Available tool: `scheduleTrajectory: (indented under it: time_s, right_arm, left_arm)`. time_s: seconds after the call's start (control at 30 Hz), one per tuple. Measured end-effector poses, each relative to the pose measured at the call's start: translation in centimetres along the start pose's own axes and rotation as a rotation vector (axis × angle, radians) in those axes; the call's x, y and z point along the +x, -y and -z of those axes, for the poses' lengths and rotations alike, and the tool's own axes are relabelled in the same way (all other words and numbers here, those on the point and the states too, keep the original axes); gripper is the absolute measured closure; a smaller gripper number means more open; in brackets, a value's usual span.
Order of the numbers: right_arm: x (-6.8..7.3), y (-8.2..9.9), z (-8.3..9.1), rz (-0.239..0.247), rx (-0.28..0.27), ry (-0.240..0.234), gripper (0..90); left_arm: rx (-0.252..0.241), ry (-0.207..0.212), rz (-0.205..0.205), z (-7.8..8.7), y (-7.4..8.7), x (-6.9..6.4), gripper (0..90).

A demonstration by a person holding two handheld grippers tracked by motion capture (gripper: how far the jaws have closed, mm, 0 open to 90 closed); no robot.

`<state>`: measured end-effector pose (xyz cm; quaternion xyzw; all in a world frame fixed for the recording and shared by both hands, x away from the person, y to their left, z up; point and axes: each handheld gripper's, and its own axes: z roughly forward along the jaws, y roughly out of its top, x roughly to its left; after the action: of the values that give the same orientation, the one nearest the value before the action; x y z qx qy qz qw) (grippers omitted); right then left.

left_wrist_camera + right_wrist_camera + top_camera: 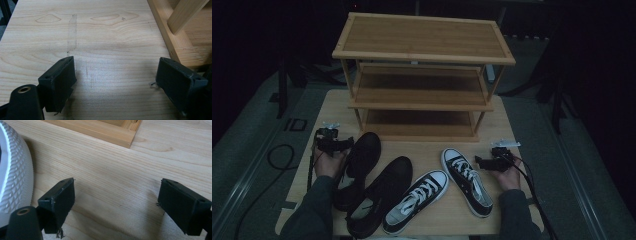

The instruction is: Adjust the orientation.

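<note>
A: Tools first. What have I got?

B: My left gripper [343, 145] sits at nine o'clock on the table [502, 127], jaws spread wide, nothing between them. In the left gripper view [116, 80] only bare wood lies between the pads. Its tips point toward three o'clock, just beside the toe of the outer black shoe [357, 167].

A: And the other?

B: My right gripper [479, 162] at three o'clock, jaws likewise wide apart and empty. The right gripper view [116, 202] shows plain tabletop between the pads, and a white ribbed toe cap at the nine o'clock edge of that view. That is the right black-and-white sneaker [467, 181], lying just off the tips; I cannot tell whether it touches them.

A: Shoes, working outward?

B: Four in a loose row along the six o'clock edge. Outer black shoe at about eight o'clock, a second black shoe [382, 197] against it at seven. Left black-and-white sneaker [416, 200] at six, toe angled toward one o'clock. Right sneaker at five, toe toward eleven.

A: Beyond them?

B: Wooden shoe rack [422, 75] at twelve o'clock, three shelves. Its base corner shows at one o'clock in the left gripper view [180, 47].
</note>
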<state>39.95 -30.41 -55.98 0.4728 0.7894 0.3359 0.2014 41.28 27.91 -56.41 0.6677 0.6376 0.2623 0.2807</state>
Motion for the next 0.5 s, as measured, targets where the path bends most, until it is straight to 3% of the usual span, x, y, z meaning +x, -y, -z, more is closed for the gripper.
scheduleTrajectory:
  time_s: [0.5]
  right_arm:
    - [0.04,-0.1,-0.1,-0.009,0.0,0.01,14.3]
  left_arm:
    - [-0.001,-0.006,0.006,-0.03,-0.03,-0.06,16.7]
